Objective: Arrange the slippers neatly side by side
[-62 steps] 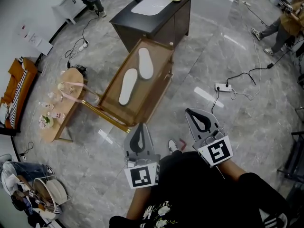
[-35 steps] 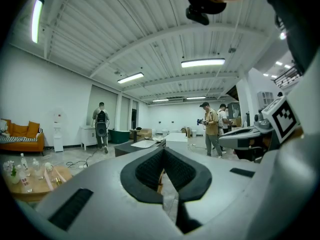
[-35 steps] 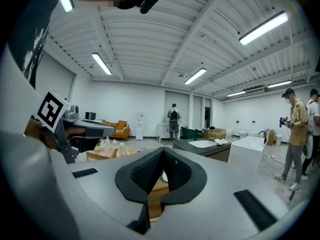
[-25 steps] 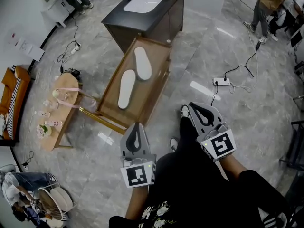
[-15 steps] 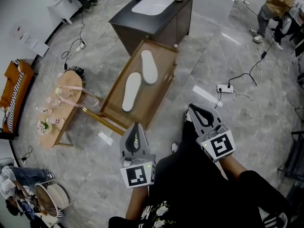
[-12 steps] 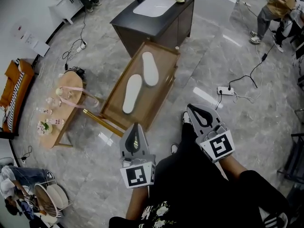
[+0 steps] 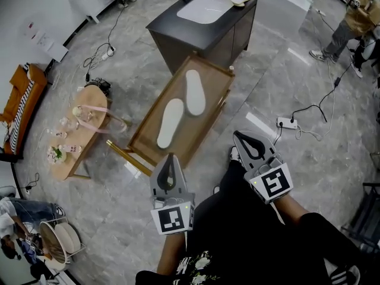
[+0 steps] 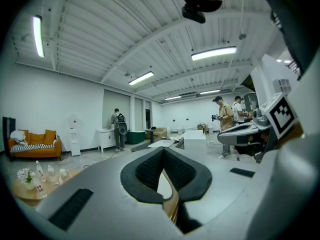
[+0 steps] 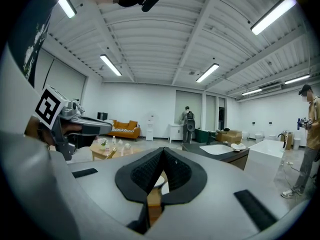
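Note:
Two white slippers lie on a low wooden table (image 7: 142, 146) ahead of me. The near slipper (image 7: 171, 122) and the far slipper (image 7: 195, 91) are staggered and angled apart, not side by side. My left gripper (image 7: 171, 157) is shut and empty, held just short of the table's near corner. My right gripper (image 7: 238, 135) is also shut and empty, off to the right of the table over the floor. In the left gripper view the left gripper (image 8: 162, 152) has its pads together, and so does the right gripper (image 9: 161, 152) in the right gripper view.
A dark cabinet (image 7: 196, 34) with a white top stands just beyond the table. To the left is a round wooden side table (image 7: 74, 136) with small bottles. A power strip (image 7: 287, 123) with cables lies on the floor at right. People stand at the far right.
Both grippers have drifted a little toward the wooden table while staying shut. The slippers have not moved on the table.

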